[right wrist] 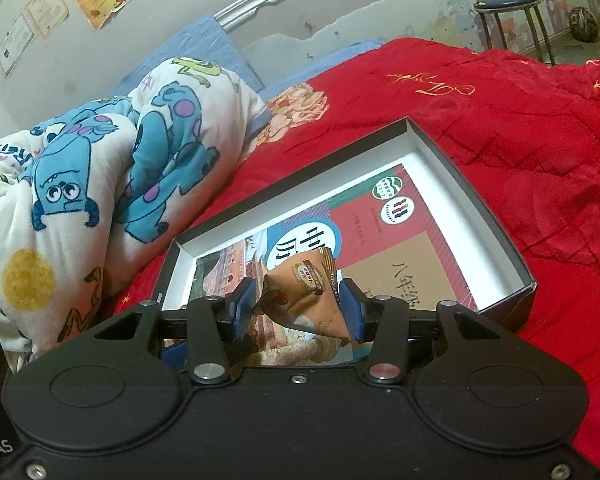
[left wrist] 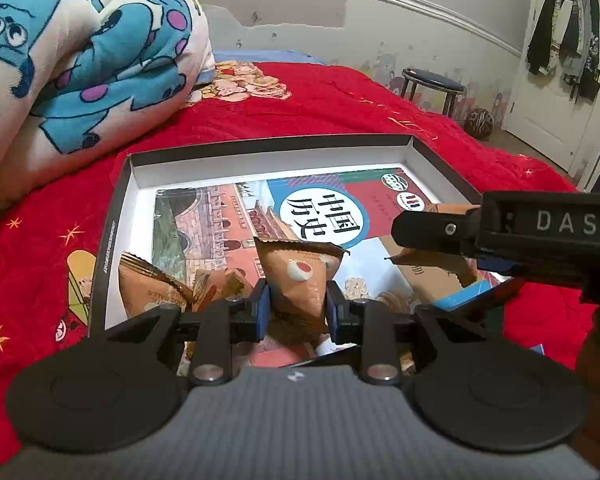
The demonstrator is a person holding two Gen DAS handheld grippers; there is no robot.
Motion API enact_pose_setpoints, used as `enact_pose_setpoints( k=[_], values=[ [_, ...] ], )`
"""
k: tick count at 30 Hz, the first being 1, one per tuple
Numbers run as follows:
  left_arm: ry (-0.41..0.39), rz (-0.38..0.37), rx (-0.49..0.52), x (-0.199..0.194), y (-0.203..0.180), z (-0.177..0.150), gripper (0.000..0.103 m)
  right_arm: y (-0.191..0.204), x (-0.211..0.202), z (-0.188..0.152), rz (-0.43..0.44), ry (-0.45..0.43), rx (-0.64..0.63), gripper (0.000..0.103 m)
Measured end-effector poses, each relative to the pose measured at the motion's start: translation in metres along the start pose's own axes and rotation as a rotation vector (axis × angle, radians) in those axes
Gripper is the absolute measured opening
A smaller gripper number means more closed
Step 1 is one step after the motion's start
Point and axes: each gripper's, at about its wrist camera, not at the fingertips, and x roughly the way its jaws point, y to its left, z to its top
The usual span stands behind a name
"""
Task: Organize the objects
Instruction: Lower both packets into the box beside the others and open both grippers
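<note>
A shallow dark box (left wrist: 260, 147) with white inner walls lies on the red bedspread; it also shows in the right wrist view (right wrist: 476, 208). A colourful history textbook (left wrist: 220, 216) lies flat inside it. My left gripper (left wrist: 296, 300) is shut on a brown snack packet (left wrist: 300, 276) just above the book. Another brown packet (left wrist: 152, 284) lies in the box at the left. My right gripper (right wrist: 300, 300) is shut on a second brown snack packet (right wrist: 308, 292) over the box's near end. The right gripper's body (left wrist: 540, 232) reaches in from the right in the left wrist view.
A folded white blanket with blue monsters (left wrist: 80, 60) sits left of the box, also in the right wrist view (right wrist: 100, 184). A blue-topped stool (left wrist: 434, 84) and a ball (left wrist: 479, 123) stand beyond the bed. Clothes hang on a door (left wrist: 564, 32) at far right.
</note>
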Motion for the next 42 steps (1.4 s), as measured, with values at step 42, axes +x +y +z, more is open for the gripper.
enact_pose_setpoints(
  k=[42],
  values=[
    [0.040, -0.021, 0.011, 0.001, -0.001, -0.002, 0.061, 0.008, 0.015, -0.010, 0.042, 0.076, -0.016, 0.048]
  ],
)
